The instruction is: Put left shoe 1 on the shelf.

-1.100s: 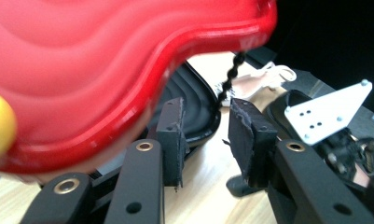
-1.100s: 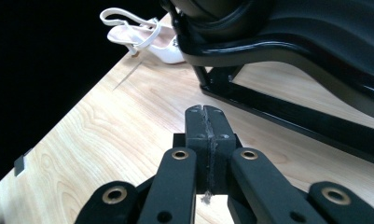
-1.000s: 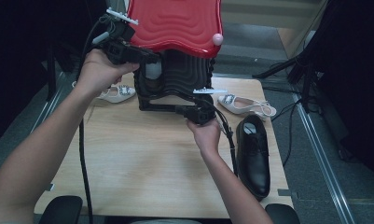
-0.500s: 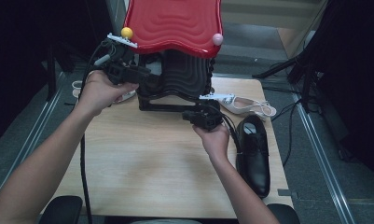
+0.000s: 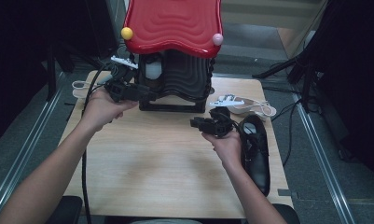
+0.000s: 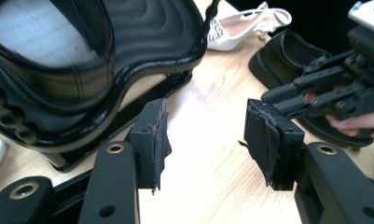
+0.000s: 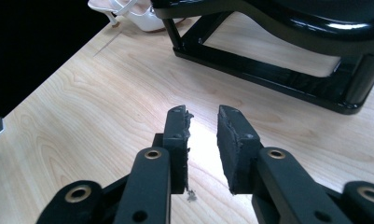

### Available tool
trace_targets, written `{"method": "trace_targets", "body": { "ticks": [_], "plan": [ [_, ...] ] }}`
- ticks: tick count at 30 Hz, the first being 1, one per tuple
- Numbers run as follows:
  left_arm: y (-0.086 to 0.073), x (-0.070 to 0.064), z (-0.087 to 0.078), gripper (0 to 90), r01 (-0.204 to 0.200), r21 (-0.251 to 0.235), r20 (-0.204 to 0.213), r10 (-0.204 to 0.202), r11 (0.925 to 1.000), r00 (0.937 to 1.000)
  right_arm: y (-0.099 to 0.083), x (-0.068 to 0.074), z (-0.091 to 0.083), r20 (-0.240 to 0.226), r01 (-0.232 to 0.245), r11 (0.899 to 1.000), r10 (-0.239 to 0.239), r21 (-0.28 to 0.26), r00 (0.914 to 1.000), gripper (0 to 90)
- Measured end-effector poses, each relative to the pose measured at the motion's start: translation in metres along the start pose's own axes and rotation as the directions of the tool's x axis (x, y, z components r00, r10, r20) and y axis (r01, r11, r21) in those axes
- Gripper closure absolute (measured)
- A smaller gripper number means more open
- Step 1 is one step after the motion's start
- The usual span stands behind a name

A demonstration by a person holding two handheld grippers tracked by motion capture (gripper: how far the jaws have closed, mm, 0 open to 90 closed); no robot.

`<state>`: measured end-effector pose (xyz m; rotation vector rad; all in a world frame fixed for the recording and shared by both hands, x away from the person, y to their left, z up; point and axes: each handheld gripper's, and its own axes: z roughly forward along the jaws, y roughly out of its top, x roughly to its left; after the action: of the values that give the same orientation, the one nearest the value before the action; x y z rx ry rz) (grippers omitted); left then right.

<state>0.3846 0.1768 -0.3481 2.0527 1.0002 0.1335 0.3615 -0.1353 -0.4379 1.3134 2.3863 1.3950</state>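
A black stand with a wavy red top rises at the back of the wooden table. My left gripper is at the stand's left front corner, close to its base. In the left gripper view its jaws stand wide open with nothing between them, and the stand lies just ahead. My right gripper hovers in front of the stand, jaws pointing left. In the right gripper view they are narrowly open over bare wood and hold nothing.
A black shoe lies along the table's right edge, beside my right hand. One white sandal lies behind it, and another white sandal sits at the back left corner. Cables trail from both grippers. Dark floor surrounds the table.
My left gripper has come down from the stand's upper left corner to its base. My right gripper has pulled back from the stand's base toward the person.
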Motion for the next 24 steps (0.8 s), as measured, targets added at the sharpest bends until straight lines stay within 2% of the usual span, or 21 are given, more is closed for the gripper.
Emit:
{"method": "trace_targets", "body": {
  "ticks": [2,3,6,9,11,13,18,21,24],
  "plan": [
    [-0.006,0.0,0.005,49.1,-0.004,0.008,-0.006,0.004,1.0,1.0,-0.002,-0.003,-0.002,0.012,-0.023,1.0,0.022,0.015,0.9997,72.1],
    [-0.008,0.0,0.007,48.8,-0.003,0.011,-0.004,0.003,0.9999,1.0,-0.003,-0.006,-0.004,0.008,-0.05,0.998,0.049,0.029,0.9987,74.5],
    [-0.018,-0.001,0.015,48.6,0.007,0.018,0.014,-0.007,0.9998,0.9999,-0.007,-0.012,-0.008,0.018,-0.065,0.997,0.065,0.047,0.9977,76.1],
    [-0.028,-0.001,0.022,48.6,0.008,0.033,0.015,-0.009,0.9994,0.9998,-0.011,-0.017,-0.014,0.029,-0.059,0.996,0.058,0.061,0.9979,76.0],
    [-0.034,-0.001,0.026,48.5,0.017,0.039,0.015,-0.017,0.9991,0.9997,-0.013,-0.02,-0.018,0.032,-0.074,0.994,0.072,0.084,0.9969,75.6],
    [-0.04,-0.001,0.03,48.5,0.022,0.045,0.029,-0.024,0.9988,0.9993,-0.015,-0.023,-0.023,0.036,-0.079,0.993,0.076,0.085,0.9964,75.2],
    [-0.053,-0.003,0.038,48.3,0.028,0.054,0.026,-0.029,0.9982,0.9992,-0.017,-0.035,-0.036,0.038,-0.114,0.99,0.111,0.084,0.9931,74.6],
    [-0.06,-0.004,0.042,48.3,0.023,0.059,0.028,-0.025,0.998,0.9993,-0.017,-0.044,-0.047,0.055,-0.128,0.989,0.124,0.075,0.9907,73.6],
    [-0.066,-0.007,0.044,48.3,0.025,0.058,0.035,-0.027,0.998,0.999,-0.017,-0.051,-0.055,0.083,-0.122,0.99,0.116,0.071,0.9898,72.9]
  ]
}}
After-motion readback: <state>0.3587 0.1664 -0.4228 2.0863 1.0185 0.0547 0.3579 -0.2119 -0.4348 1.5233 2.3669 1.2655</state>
